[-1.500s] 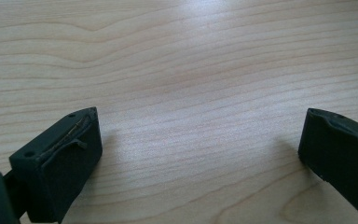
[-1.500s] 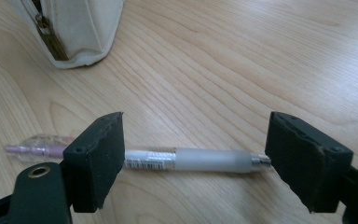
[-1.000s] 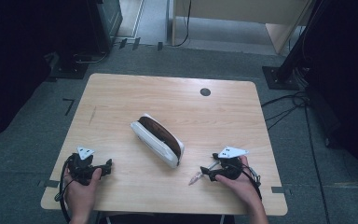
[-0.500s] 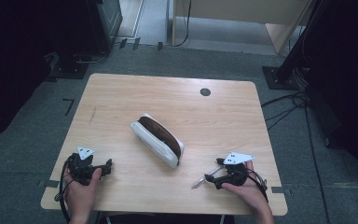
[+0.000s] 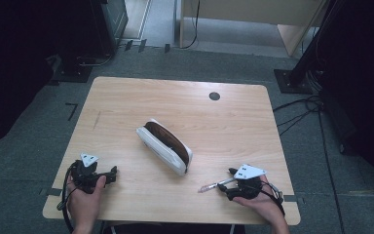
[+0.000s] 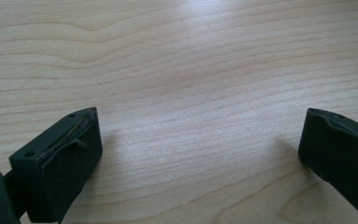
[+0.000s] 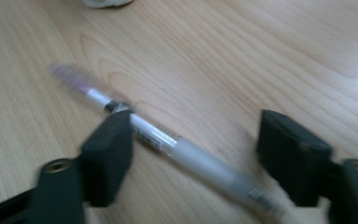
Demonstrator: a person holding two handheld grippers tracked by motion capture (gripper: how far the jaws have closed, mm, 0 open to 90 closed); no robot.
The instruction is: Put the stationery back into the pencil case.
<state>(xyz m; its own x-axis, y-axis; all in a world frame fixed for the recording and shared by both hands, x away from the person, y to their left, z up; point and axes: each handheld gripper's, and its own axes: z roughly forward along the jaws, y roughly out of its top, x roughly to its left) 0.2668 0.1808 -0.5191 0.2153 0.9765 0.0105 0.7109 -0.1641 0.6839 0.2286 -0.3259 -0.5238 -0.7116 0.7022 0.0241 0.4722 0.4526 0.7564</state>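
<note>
Close squarely on the pen before you lift

Your right gripper point(image 7: 193, 154) straddles the pen point(image 7: 168, 140), which lies flat on the table point(image 5: 126, 107) near its front right corner, well apart from the open pencil case point(image 5: 164, 146) at the middle. The jaws have just been closing, with the pen between them, yet they are not gripping: in the right gripper view one jaw is at the barrel or touching it, and the other stands off with bare wood between. The pen runs slantwise across the gap, so a pinch from here would likely roll or swing it rather than seat it

Turn your wrist until the barrel lies across the line between the pads, then close at the middle of the barrel, not at the tinted cap end. Keep the tips low, close to the wood, so the pads meet the pen at its widest. Close slowly and lift once it stops shifting

Your left gripper point(image 5: 93, 174) rests at the front left of the table, its jaws wide apart over bare wood and holding nothing. Leave it there; judging from the open case, it may serve later to steady that mouth
</note>
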